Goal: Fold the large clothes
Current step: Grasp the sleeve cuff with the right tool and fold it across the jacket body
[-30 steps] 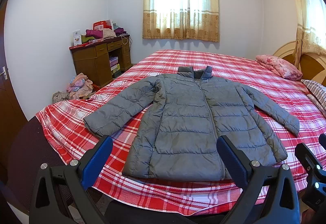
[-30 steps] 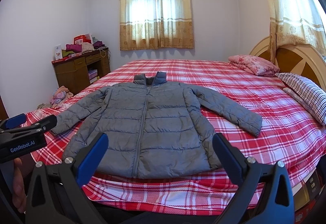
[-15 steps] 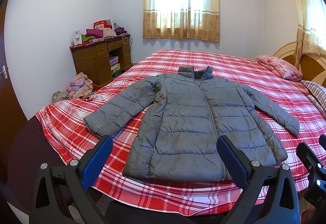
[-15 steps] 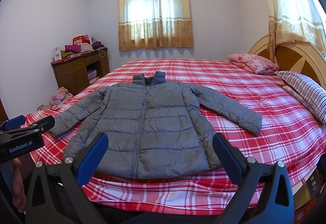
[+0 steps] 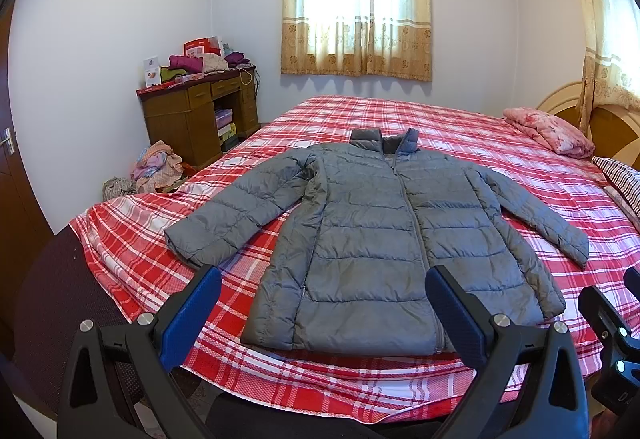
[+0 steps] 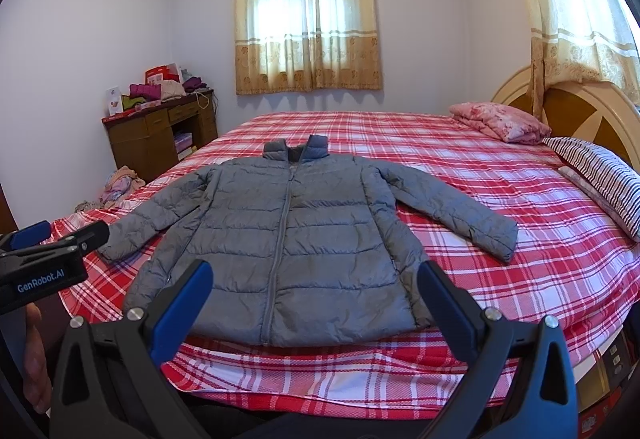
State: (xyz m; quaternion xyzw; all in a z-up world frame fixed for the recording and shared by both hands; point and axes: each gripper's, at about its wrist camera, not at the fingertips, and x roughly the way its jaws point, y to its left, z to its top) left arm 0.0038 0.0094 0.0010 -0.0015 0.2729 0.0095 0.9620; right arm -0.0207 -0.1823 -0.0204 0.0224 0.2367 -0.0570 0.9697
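Grey puffer jacket (image 5: pixel 380 235) is lying flat, front up, on the red plaid bedspread (image 5: pixel 460 127), near the bed's near edge. It's zipped, collar pointing to the far side, hem nearest the cameras. Both sleeves are spreading out and angling down, left cuff (image 5: pixel 192 243) and right cuff (image 6: pixel 496 235) resting on the spread. Quilted panels are looking smooth, slight wrinkling at the hem. Left gripper (image 5: pixel 322 313) is hovering short of the hem, jaws wide apart, gripping nothing. Right gripper (image 6: pixel 314 303) is doing likewise: spread wide, empty, just short of the hem.
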